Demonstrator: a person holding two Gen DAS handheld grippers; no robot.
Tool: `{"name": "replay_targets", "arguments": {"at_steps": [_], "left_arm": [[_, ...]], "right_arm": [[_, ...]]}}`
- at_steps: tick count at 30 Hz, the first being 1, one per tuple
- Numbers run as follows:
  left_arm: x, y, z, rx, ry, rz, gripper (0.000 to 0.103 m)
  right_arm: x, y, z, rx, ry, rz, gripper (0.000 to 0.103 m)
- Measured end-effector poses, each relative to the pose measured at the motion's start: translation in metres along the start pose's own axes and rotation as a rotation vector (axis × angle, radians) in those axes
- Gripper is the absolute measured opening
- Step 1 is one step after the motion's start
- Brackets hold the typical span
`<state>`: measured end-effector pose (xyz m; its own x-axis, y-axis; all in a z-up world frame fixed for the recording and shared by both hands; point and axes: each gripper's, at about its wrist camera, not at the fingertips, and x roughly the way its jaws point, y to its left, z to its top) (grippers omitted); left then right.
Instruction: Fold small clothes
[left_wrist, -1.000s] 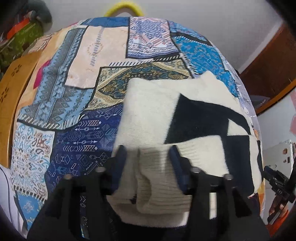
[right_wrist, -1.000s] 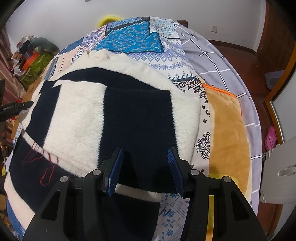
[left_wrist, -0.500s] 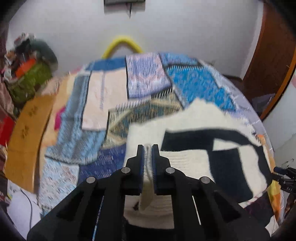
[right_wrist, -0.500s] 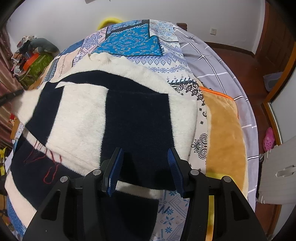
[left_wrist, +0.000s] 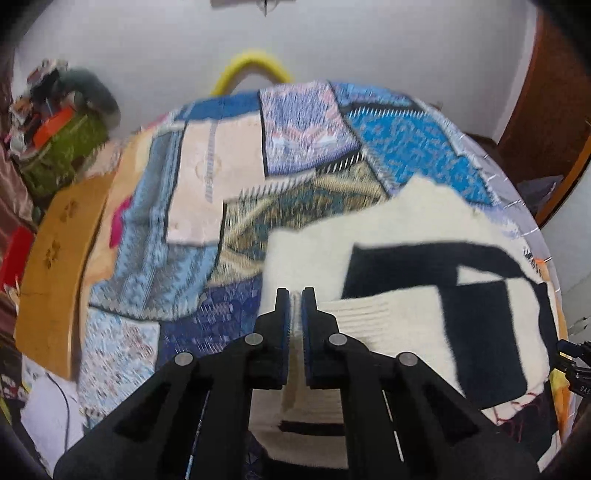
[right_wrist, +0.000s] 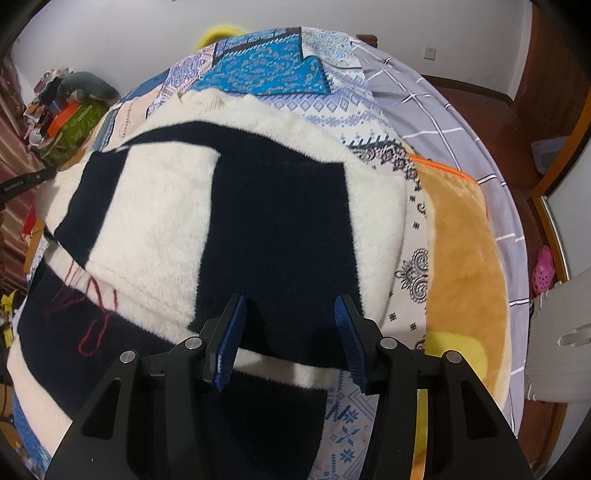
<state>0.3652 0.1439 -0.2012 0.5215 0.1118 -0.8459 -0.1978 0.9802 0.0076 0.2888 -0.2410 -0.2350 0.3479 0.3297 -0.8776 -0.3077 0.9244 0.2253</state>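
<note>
A cream and navy block-patterned sweater (right_wrist: 192, 221) lies spread on the patchwork bedspread (left_wrist: 295, 122). It also shows in the left wrist view (left_wrist: 406, 258). My left gripper (left_wrist: 295, 299) is shut on the sweater's ribbed cream cuff (left_wrist: 354, 314) and holds it lifted above the garment's left edge. My right gripper (right_wrist: 290, 306) is open, its jaws straddling the navy panel near the sweater's lower right hem. The left gripper's body shows at the far left of the right wrist view (right_wrist: 26, 181).
An orange plush blanket (right_wrist: 461, 236) lies right of the sweater, a grey checked sheet (right_wrist: 436, 103) beyond it. A wooden board (left_wrist: 59, 269) borders the bed's left side, with a pile of clutter (left_wrist: 62, 125) behind. A yellow hoop (left_wrist: 251, 66) stands at the bed's far end.
My left gripper closed on the ribbed cuff and lifted it up and back, so the view now sits higher. The right gripper stayed open and nearly still.
</note>
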Motion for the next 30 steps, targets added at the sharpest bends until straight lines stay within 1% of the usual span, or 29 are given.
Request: {"name": "replay_targets", "arguments": {"at_steps": [5, 9, 10, 13, 15, 18, 20, 22, 24, 28, 30], "left_arm": [[0.008, 0.000, -0.007, -0.004, 0.048, 0.001, 0.006], [0.002, 0.007, -0.006, -0.048, 0.072, -0.028, 0.019], [-0.002, 0.008, -0.006, -0.050, 0.065, -0.029, 0.020], [-0.015, 0.007, -0.006, -0.029, 0.035, -0.002, 0.031], [-0.025, 0.006, -0.007, -0.011, 0.015, 0.009, 0.036], [-0.046, 0.005, -0.009, 0.020, -0.021, 0.010, 0.038], [-0.060, 0.003, -0.013, 0.040, -0.047, 0.010, 0.042], [-0.073, 0.002, -0.017, 0.056, -0.072, 0.005, 0.053], [-0.087, 0.001, -0.023, 0.071, -0.101, 0.004, 0.057], [-0.106, 0.001, -0.036, 0.079, -0.117, -0.020, 0.059], [-0.114, 0.002, -0.043, 0.073, -0.124, -0.034, 0.061]], "right_arm": [[0.005, -0.002, -0.004, 0.018, 0.013, 0.008, 0.047], [0.000, -0.002, -0.004, 0.022, 0.013, 0.005, 0.048], [-0.001, -0.001, -0.005, 0.020, 0.019, 0.004, 0.049], [-0.009, -0.001, -0.006, 0.016, 0.010, 0.004, 0.051], [-0.017, 0.000, -0.007, 0.009, 0.001, 0.000, 0.052], [-0.031, 0.002, -0.009, -0.002, -0.022, -0.012, 0.053], [-0.039, 0.004, -0.009, -0.007, -0.040, -0.016, 0.057], [-0.051, 0.005, -0.010, -0.013, -0.066, -0.020, 0.060], [-0.062, 0.008, -0.012, -0.020, -0.088, -0.026, 0.061], [-0.080, 0.013, -0.017, -0.028, -0.128, -0.032, 0.069], [-0.089, 0.016, -0.020, -0.029, -0.153, -0.036, 0.071]]}}
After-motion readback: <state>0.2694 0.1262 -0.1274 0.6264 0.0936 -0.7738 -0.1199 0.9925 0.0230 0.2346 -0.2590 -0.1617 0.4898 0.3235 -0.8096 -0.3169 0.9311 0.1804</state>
